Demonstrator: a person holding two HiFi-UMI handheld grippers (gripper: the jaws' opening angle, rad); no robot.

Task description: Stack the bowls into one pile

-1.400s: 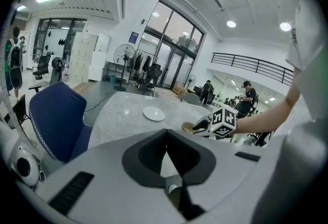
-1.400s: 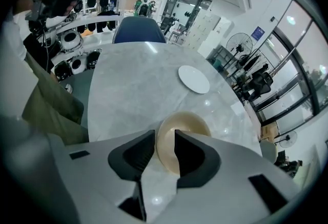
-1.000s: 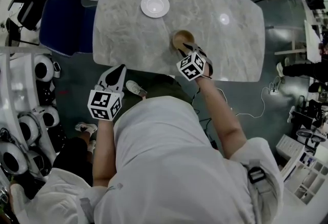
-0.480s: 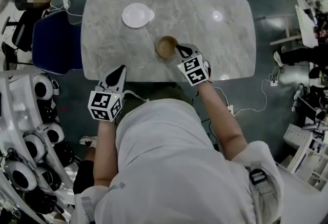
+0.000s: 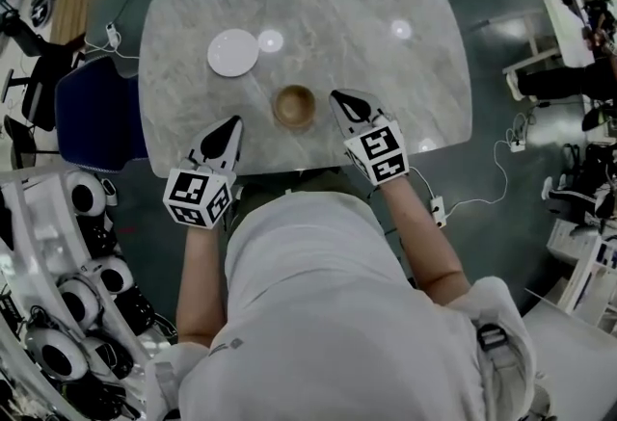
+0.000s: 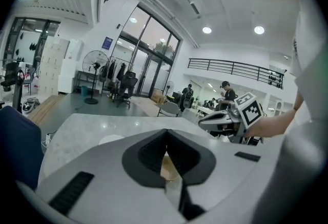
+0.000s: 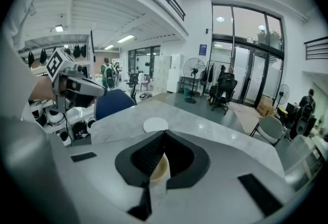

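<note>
Your right gripper (image 5: pixel 343 101), jaws pressed together on nothing, hangs just right of the wooden bowl (image 5: pixel 294 106). Your left gripper (image 5: pixel 229 128), likewise closed and empty, flanks it, probably poised for pickup. The white bowl (image 5: pixel 233 52) rests apart on the marble table (image 5: pixel 386 72), unstacked.

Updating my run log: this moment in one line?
wooden bowl: alone | white bowl: apart, unstacked | left gripper: shut, empty | right gripper: shut, empty

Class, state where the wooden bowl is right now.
In the head view the wooden bowl stands near the front edge of the marble table, between the left gripper and the right gripper; the white bowl lies farther back, leftward.
</note>
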